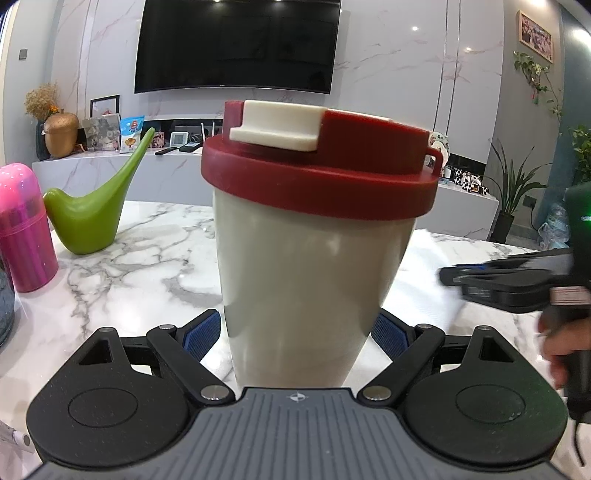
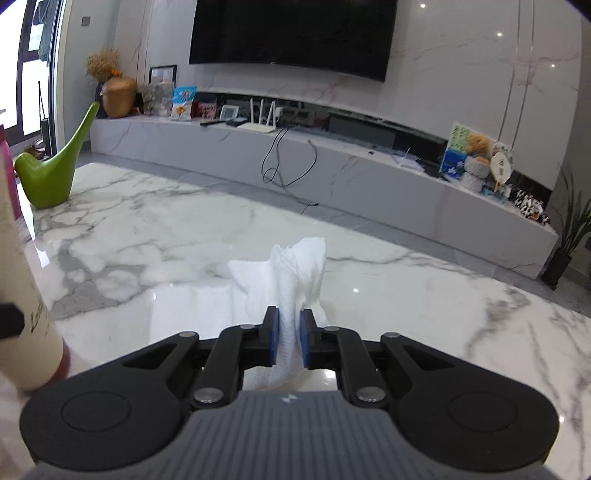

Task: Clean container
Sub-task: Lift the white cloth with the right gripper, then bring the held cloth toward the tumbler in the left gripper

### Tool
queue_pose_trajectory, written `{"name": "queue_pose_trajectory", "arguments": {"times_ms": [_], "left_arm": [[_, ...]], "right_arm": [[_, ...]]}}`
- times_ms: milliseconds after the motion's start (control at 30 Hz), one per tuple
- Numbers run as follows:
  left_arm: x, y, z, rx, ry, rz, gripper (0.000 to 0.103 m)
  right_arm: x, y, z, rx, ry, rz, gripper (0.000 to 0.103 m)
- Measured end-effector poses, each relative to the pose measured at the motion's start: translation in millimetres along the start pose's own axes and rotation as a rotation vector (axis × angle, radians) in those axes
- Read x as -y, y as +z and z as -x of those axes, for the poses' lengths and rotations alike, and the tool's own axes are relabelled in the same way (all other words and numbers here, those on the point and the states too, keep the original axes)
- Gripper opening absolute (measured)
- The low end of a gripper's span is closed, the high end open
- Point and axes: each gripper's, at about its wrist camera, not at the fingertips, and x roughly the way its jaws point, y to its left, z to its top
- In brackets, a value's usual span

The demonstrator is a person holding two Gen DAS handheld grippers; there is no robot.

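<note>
Glossy white marble counter (image 2: 406, 295) is carrying everything. Left gripper (image 1: 295, 332) is clamping a smooth, tapered cream container (image 1: 310, 266) with a matte red lid (image 1: 321, 177) at center; right gripper (image 2: 288, 338), at its three o'clock, is pinching crumpled white tissue (image 2: 299, 273).

Both cameras look forward and slightly down over a marble table (image 1: 122, 258) toward the television (image 2: 295, 33) wall — left one close behind a cup (image 1: 314, 258), right one behind a tissue (image 2: 295, 273)
</note>
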Motion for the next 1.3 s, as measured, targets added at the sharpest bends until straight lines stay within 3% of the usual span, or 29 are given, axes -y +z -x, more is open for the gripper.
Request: {"name": "queue_pose_trajectory", "arguments": {"times_ms": [200, 633, 800, 967, 1067, 1167, 1267, 1300], "left_arm": [[1, 0, 0, -0.001, 0.004, 0.0, 0.089], [0, -1, 1, 0.003, 0.012, -0.004, 0.089], [-2, 0, 2, 0.003, 0.01, 0.0, 0.089], [-2, 0, 2, 0.0, 0.009, 0.005, 0.089], [-2, 0, 1, -0.002, 0.007, 0.004, 0.089], [-2, 0, 0, -0.004, 0.008, 0.003, 0.089], [-3, 0, -1, -0.008, 0.006, 0.007, 0.089], [-3, 0, -1, -0.009, 0.005, 0.009, 0.089]], "right_arm": [[-4, -15, 29, 0.045, -0.026, 0.094, 0.014], [-57, -41, 36, 0.031, 0.078, 0.259, 0.014], [-50, -41, 24, -0.032, 0.139, 0.15, 0.014], [-31, -41, 16, -0.071, 0.197, -0.054, 0.014], [-29, -40, 16, -0.082, 0.209, -0.077, 0.016], [-31, -38, 17, -0.092, 0.22, -0.067, 0.022], [-27, -36, 18, -0.102, 0.275, -0.127, 0.048], [-26, -36, 18, -0.105, 0.296, -0.153, 0.049]]}}
